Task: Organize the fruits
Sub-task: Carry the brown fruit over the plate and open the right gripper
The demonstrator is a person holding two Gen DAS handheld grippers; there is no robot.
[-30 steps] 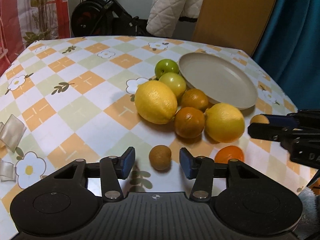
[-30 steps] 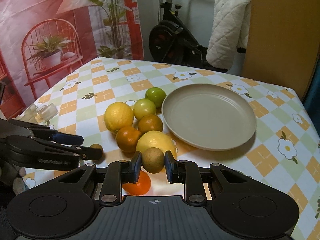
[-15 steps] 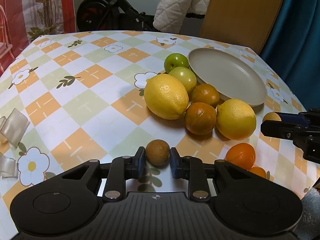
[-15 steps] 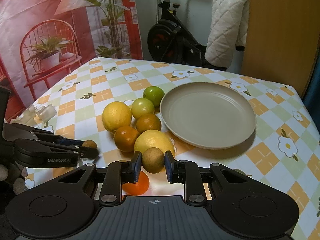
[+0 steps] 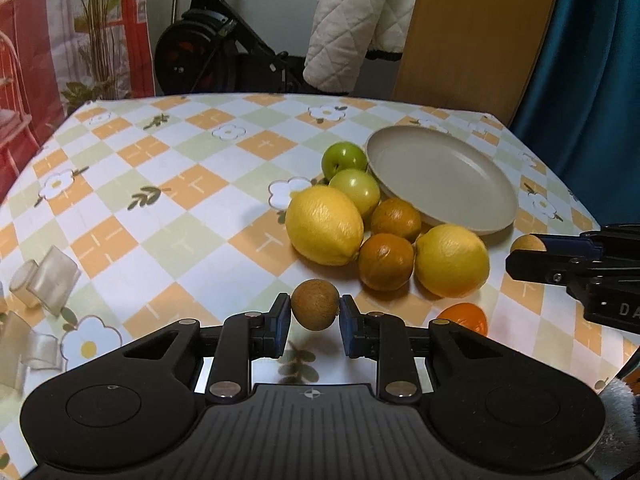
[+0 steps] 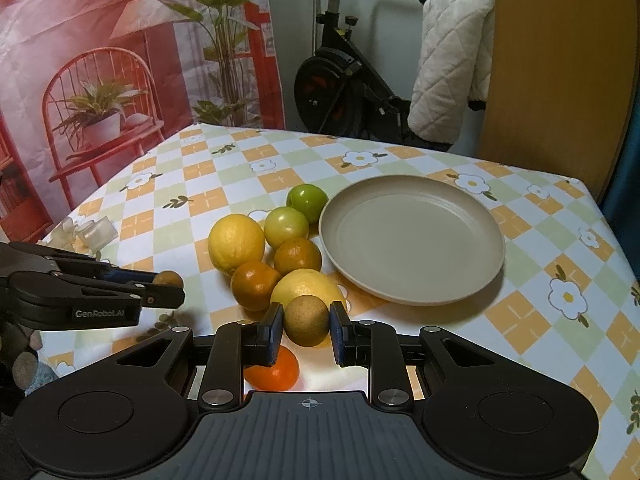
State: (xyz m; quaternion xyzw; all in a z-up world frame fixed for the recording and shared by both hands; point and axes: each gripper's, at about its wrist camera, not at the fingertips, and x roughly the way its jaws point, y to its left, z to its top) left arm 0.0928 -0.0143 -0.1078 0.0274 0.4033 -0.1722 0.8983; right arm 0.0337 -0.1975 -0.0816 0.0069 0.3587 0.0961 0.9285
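Observation:
My left gripper (image 5: pixel 315 313) is shut on a small brown round fruit (image 5: pixel 315 304) and holds it above the tablecloth. My right gripper (image 6: pixel 307 322) is shut on a second small brown fruit (image 6: pixel 306 320), lifted near the fruit pile. The pile holds two lemons (image 5: pixel 324 224) (image 5: pixel 452 260), two dark oranges (image 5: pixel 385 261), two green fruits (image 5: pixel 344 158) and a bright tangerine (image 6: pixel 274 370). An empty beige plate (image 6: pixel 412 236) lies right of the pile. The right gripper shows at the right edge of the left wrist view (image 5: pixel 528 252); the left gripper shows in the right wrist view (image 6: pixel 170 286).
Clear plastic clips (image 5: pixel 44 280) lie at the table's left edge. An exercise bike (image 6: pixel 340 80), a white quilted jacket (image 6: pixel 448 76) and a wooden panel (image 6: pixel 556 60) stand behind the table. A blue curtain (image 5: pixel 592 80) hangs at the right.
My left gripper closed on the small brown fruit that lay on the table and lifted it. My right gripper kept its hold on its own brown fruit and rose slightly.

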